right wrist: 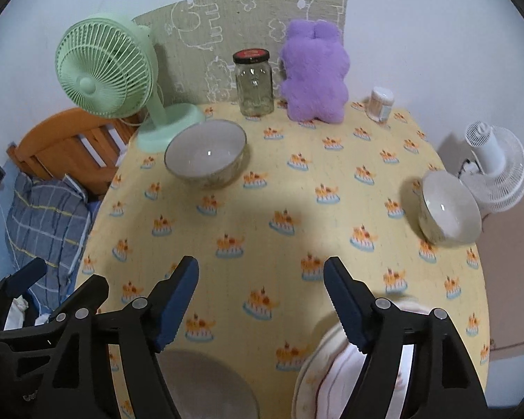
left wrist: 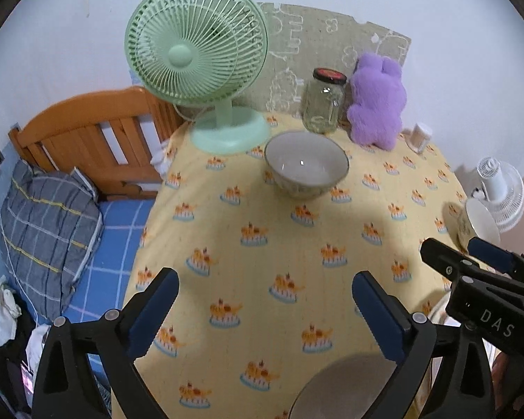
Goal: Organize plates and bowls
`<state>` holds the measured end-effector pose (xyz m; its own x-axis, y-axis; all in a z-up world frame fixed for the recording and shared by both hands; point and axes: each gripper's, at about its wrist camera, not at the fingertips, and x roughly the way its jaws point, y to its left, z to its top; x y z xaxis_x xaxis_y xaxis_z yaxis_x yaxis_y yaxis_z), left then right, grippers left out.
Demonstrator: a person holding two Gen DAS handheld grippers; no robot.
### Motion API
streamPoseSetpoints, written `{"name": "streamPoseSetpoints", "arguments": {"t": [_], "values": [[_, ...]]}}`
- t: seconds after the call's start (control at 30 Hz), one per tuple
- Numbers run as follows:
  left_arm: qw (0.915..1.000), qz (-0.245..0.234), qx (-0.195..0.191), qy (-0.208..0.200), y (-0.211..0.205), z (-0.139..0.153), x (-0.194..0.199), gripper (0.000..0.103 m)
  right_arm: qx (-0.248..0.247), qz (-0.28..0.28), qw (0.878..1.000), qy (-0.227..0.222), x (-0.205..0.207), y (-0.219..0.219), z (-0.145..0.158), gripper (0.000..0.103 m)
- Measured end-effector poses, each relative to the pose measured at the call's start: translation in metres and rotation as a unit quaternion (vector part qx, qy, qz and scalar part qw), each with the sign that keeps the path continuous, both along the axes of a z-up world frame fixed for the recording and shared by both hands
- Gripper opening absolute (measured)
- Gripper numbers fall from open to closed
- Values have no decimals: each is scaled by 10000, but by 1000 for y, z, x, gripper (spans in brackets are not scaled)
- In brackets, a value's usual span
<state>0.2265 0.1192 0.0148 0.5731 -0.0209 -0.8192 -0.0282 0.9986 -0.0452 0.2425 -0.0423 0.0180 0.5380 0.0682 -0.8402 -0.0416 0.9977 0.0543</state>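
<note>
Grey-white glossy bowl (right wrist: 206,155) stands upright, thin dark rim.

Both wrist views over shared table (left wrist: 262,262)

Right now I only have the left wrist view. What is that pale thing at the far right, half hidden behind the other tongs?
Observer: A white bowl. It stands on its base on the tablecloth, close to the cloth's right edge, and looks empty.
Operator: Are the right tongs holding anything?
Observer: No. The right tongs are open over the cloth, with nothing between the fingers.
Operator: Anything underneath them?
Observer: A pale plate lies at the near edge, partly under the right finger, beside the grey bowl.
</note>
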Motion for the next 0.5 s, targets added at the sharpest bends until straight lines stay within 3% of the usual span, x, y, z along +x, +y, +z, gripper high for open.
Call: {"name": "streamPoseSetpoints", "arguments": {"t": [0.5], "values": [[9973,677,162,-236,-18,-7,85,98,261,371,9986,-274,112,-15,-1,77]]}}
